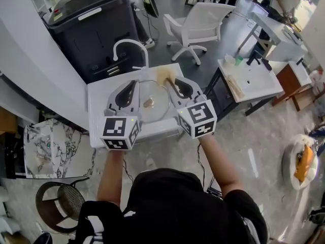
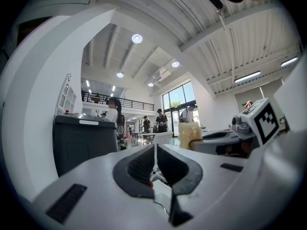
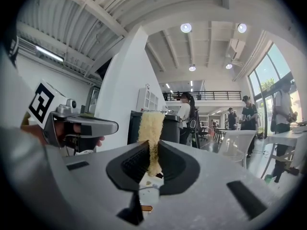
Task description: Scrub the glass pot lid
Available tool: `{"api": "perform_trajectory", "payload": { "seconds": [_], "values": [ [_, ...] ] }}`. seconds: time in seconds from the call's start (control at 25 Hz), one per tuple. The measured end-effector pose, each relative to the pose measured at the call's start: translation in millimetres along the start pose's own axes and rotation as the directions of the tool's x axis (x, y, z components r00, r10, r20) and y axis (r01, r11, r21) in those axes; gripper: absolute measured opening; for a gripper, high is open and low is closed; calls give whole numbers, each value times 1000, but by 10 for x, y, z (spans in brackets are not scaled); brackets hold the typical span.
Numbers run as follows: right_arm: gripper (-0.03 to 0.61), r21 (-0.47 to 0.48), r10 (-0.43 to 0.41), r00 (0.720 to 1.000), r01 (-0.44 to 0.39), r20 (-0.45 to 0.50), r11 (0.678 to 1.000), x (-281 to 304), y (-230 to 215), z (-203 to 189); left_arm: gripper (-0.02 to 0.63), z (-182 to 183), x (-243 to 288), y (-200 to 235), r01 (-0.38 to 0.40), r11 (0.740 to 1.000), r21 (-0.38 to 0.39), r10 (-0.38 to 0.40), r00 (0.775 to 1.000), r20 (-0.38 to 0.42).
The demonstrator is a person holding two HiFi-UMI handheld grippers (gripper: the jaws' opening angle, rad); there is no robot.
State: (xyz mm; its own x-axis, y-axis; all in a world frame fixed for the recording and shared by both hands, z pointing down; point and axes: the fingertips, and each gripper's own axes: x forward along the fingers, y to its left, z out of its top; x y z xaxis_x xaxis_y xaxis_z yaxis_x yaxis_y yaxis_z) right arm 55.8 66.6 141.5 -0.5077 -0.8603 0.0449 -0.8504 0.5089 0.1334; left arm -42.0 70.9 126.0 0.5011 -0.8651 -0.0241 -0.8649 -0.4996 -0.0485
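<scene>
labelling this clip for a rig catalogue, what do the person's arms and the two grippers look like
The left gripper and right gripper are both light grey moulded shells with black ribbed tongs. Each carries a cube of black-and-white square markers at the hand end. The person wears a black short-sleeved shirt, so the forearms are uncovered.

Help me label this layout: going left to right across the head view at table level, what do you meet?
Marble-patterned slab → left gripper → glass pot lid → right gripper → white side table.
</scene>
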Motion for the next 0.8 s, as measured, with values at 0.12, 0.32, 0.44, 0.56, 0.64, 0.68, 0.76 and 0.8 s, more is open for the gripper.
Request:
{"api": "perform_trajectory", "payload": {
  "seconds": [0.12,0.32,0.44,0.56,0.64,0.68,0.76,0.8],
  "values": [
    [31,-1,6,1000,-6,13,1000,-131,51,27,18,12,-101,-87,-7,1000,5,7,1000,1],
    [29,1,15,1000,-15,16,1000,-306,121,6,17,-5,-262,-222,-18,1000,9,18,1000,2],
    [29,0,18,1000,-18,15,1000,-386,165,-4,17,-13,-355,-265,-29,1000,7,29,1000,3],
    [29,-4,23,1000,-23,17,1000,-457,208,-1,17,-20,-438,-316,-35,999,6,35,999,2],
    [29,-3,25,1000,-25,19,1000,-500,226,-3,17,-25,-484,-348,-40,999,8,40,999,0],
    [29,-2,26,999,-26,19,1000,-518,235,-4,17,-26,-505,-361,-42,999,9,42,999,0],
    [29,-4,30,999,-30,17,1000,-555,254,-6,17,-22,-543,-387,-47,999,10,47,999,0],
    [29,-5,32,999,-32,16,999,-575,263,-5,17,-19,-561,-400,-49,999,9,49,999,1]
  ]
}}
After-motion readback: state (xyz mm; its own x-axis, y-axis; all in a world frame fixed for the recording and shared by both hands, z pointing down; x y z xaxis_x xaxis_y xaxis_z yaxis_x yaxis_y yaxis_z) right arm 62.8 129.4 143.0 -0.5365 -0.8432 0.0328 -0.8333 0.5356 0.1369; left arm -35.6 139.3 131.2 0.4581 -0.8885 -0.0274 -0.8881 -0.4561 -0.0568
